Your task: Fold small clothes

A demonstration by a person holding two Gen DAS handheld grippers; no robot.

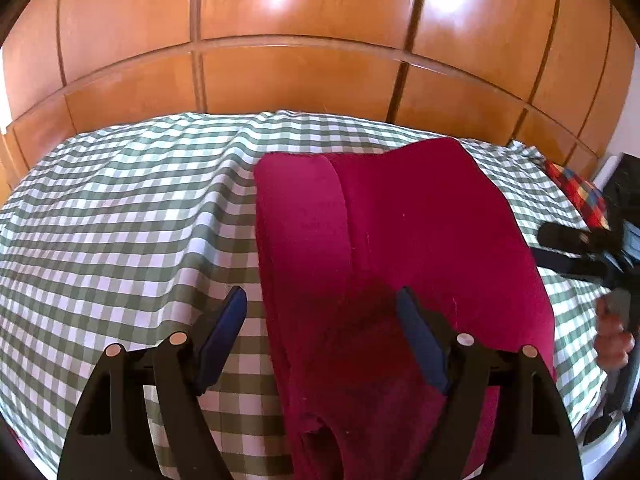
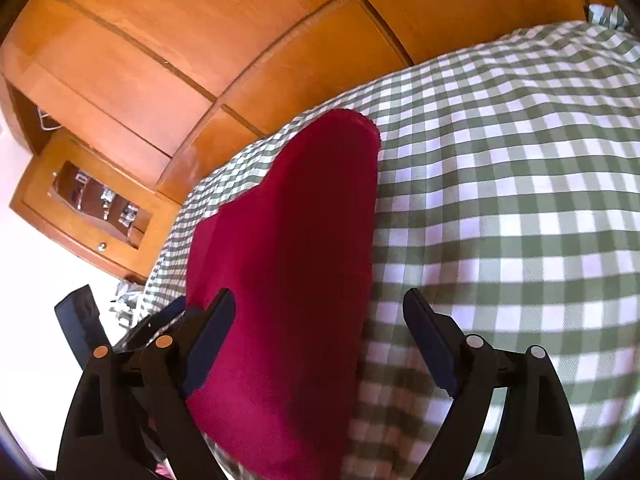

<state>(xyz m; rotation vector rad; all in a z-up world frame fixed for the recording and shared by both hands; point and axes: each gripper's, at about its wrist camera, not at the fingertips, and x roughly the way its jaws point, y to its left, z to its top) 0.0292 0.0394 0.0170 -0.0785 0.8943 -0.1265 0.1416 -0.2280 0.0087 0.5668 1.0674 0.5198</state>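
Observation:
A dark red garment [image 1: 400, 248] lies partly folded on the green-and-white checked bed cover [image 1: 132, 216], with one long flap laid over its left side. My left gripper [image 1: 322, 316] is open just above the garment's near left part, holding nothing. In the right wrist view the same garment [image 2: 296, 248] runs away from me. My right gripper [image 2: 318, 320] is open above its near end, empty. The right gripper also shows at the right edge of the left wrist view [image 1: 576, 250].
A wooden wardrobe [image 1: 304, 40] stands behind the bed. A multicoloured checked cloth [image 1: 580, 192] lies at the bed's far right. A wooden nightstand [image 2: 88, 208] stands to the left of the bed in the right wrist view. The checked cover [image 2: 520, 200] spreads to the right.

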